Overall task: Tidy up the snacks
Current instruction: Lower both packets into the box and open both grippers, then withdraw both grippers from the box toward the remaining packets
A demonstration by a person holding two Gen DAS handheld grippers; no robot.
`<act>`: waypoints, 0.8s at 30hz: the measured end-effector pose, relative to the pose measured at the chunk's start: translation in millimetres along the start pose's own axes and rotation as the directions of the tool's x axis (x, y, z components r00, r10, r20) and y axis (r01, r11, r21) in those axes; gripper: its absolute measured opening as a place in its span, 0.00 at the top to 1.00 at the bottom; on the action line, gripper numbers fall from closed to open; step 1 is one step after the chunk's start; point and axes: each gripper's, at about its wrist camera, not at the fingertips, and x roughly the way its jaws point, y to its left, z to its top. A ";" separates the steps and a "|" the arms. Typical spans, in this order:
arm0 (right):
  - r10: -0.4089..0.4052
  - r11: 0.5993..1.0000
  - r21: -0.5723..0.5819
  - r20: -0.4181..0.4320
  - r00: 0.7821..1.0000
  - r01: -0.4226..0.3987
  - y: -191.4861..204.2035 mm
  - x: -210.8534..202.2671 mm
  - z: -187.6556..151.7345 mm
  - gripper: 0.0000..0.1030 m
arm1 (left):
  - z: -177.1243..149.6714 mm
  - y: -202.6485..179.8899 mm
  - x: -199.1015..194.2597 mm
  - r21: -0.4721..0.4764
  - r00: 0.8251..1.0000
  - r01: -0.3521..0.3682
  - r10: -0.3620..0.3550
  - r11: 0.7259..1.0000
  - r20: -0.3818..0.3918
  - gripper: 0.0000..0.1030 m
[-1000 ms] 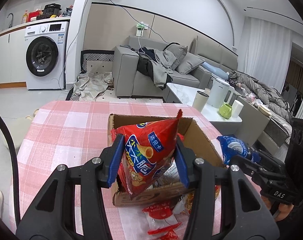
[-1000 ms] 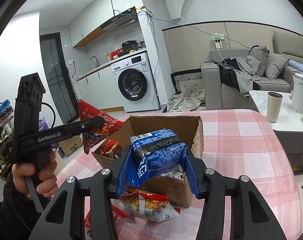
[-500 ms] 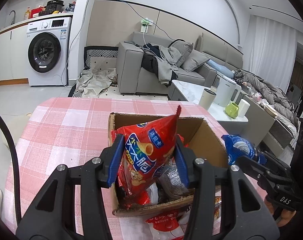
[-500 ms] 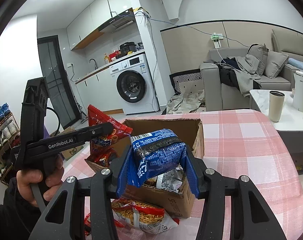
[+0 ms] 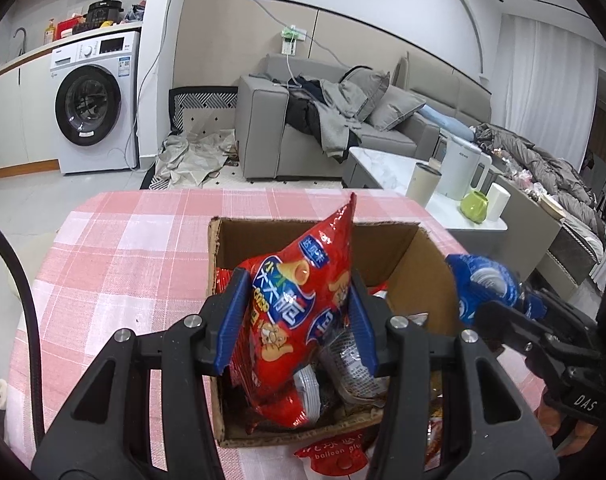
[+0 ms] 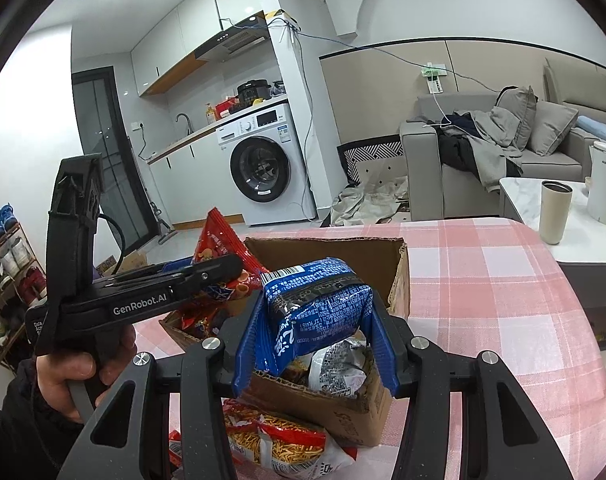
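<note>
Inside cardboard box [image 5: 419, 256]: red snack bag [image 5: 299, 312], silver packets [image 5: 351, 364].

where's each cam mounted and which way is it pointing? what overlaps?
Left wrist: on the left hand-held gripper, facing the sofa over the cardboard box; its fingers clamp a red snack bag.
Right wrist: on the right hand-held gripper, facing the washing machine; its fingers clamp a blue packet; the person's left hand shows.
Shared: box, both bags, each other's gripper, sofa, washing machine.
</note>
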 end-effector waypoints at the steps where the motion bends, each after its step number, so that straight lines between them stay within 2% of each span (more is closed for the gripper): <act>1: -0.006 1.000 0.000 -0.002 1.000 0.006 -0.3 1.6 0.2 0.52 | -1.2 1.5 3.1 -0.004 1.000 -0.008 0.007 1.000 -0.007 0.56; 13: -0.042 0.999 -0.008 -0.024 0.999 0.042 -1.4 18.0 3.0 0.49 | -5.0 10.6 16.1 0.007 0.999 -0.029 0.030 1.000 -0.043 0.56; 16: -0.044 0.999 -0.005 0.002 0.999 0.044 -3.4 13.2 6.3 0.45 | -6.0 6.8 11.6 0.024 0.998 -0.016 0.017 1.000 -0.054 0.50; 17: -0.050 0.999 -0.004 0.012 0.999 0.050 -4.4 10.8 7.1 0.40 | -6.5 4.8 8.6 0.030 0.998 -0.006 0.008 1.000 -0.056 0.44; 18: -0.055 0.999 0.000 0.020 0.998 0.055 -5.9 8.5 7.6 0.38 | -7.1 3.3 5.2 0.036 0.998 -0.002 0.004 0.999 -0.055 0.34; 20: -0.048 0.999 0.011 0.028 0.998 0.048 -10.1 3.2 8.7 0.34 | -8.5 0.2 -3.6 0.049 0.999 -0.002 0.004 0.999 -0.041 0.22; 21: -0.050 0.999 0.012 0.027 0.998 0.050 -11.6 1.2 8.6 0.33 | -9.2 -1.1 -8.1 0.052 0.999 0.000 0.002 0.999 -0.032 0.21; 24: -0.051 0.999 0.005 0.013 0.999 0.051 -14.9 -4.2 6.6 0.16 | -13.2 -1.8 -19.9 0.045 0.999 0.014 -0.013 0.999 -0.031 0.18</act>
